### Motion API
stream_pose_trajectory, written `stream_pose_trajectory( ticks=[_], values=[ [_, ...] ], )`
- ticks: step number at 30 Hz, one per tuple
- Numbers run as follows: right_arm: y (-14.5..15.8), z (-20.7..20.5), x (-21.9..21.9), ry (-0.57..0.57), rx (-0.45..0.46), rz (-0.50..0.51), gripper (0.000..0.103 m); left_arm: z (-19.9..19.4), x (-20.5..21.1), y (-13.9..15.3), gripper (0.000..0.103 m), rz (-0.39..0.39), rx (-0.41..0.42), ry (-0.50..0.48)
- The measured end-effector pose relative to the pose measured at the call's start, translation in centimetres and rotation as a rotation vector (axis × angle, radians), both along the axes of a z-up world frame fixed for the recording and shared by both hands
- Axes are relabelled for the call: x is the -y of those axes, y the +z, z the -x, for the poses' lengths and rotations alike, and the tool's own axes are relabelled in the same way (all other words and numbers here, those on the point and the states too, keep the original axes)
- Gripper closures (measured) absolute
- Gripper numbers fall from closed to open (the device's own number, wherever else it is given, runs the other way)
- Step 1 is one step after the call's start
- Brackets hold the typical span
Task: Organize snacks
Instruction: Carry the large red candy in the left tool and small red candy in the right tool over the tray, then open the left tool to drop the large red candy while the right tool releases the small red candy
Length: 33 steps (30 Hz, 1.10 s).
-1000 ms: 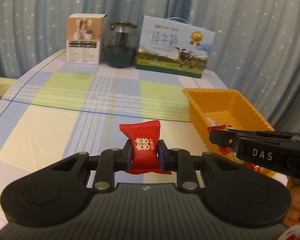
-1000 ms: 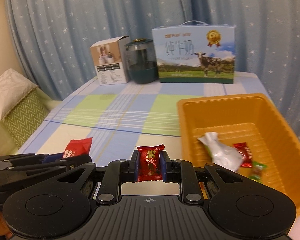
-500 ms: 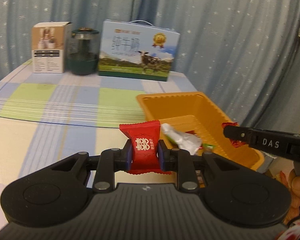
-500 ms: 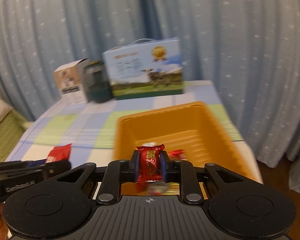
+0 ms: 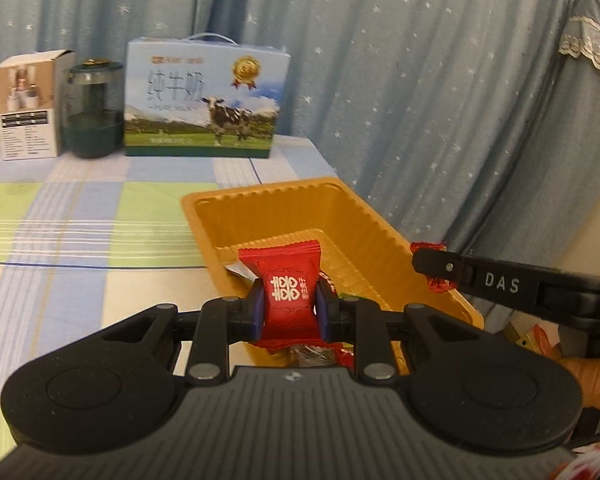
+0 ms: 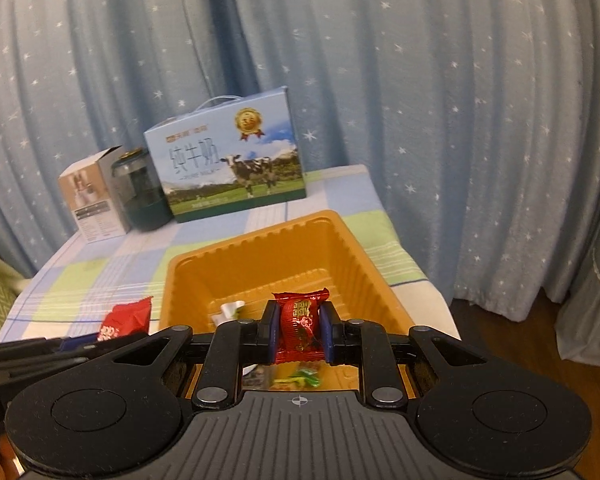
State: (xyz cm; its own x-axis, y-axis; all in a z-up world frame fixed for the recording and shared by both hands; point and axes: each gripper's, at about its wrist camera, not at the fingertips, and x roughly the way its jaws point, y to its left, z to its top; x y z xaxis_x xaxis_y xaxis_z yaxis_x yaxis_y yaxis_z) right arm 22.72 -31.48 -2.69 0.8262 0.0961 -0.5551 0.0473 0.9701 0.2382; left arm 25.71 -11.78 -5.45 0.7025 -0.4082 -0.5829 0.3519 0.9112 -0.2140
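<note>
My left gripper [image 5: 288, 306] is shut on a red candy packet with white characters [image 5: 286, 280], held above the near end of the orange tray [image 5: 364, 220]. My right gripper [image 6: 299, 330] is shut on a small dark red candy [image 6: 300, 320], held over the near part of the same orange tray [image 6: 360, 252]. The right gripper also shows side-on in the left wrist view [image 5: 432, 266] over the tray's right rim. The left gripper's red packet shows in the right wrist view [image 6: 126, 318] left of the tray. Several wrapped snacks lie in the tray, mostly hidden by the grippers.
At the back of the checked tablecloth [image 5: 80, 208] stand a blue milk carton box [image 5: 204, 100], a dark green jar [image 5: 92, 110] and a small white box [image 5: 28, 104]. Blue star curtains [image 6: 420, 80] hang behind. The table's right edge lies just beyond the tray.
Both grippers have moved right and forward with their candies, from beside the tray to above it. Both stayed shut.
</note>
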Motion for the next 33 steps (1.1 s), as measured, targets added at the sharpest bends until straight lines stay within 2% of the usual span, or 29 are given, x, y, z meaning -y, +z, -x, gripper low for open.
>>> stream_pose_trajectory(
  ticks=[8,27,29,30,31,33],
  values=[
    [-0.3,-0.4,0.3,-0.009,-0.008,-0.005,0.082,-0.9,0.8,-1.1,0.08,0.034,-0.05,-0.01],
    [-0.5,-0.9,1.1,-0.055,-0.014,-0.054,0.082,-1.4,1.5,-1.8,0.08,0.054,-0.044,-0.047],
    [-0.5,-0.8,1.1,-0.057,-0.015,-0.059,0.082,-1.5,1.6,-1.8,0.075,0.065,-0.038,-0.062],
    [-0.5,-0.8,1.2,-0.057,-0.015,-0.06,0.082,-1.5,1.7,-1.8,0.064,0.06,-0.035,-0.069],
    [-0.5,-0.8,1.2,-0.059,-0.015,-0.061,0.082,-1.4,1.7,-1.8,0.059,0.05,-0.025,-0.064],
    [-0.5,-0.8,1.4,-0.06,-0.015,-0.065,0.082,-1.4,1.5,-1.7,0.059,0.031,-0.008,-0.051]
  ],
)
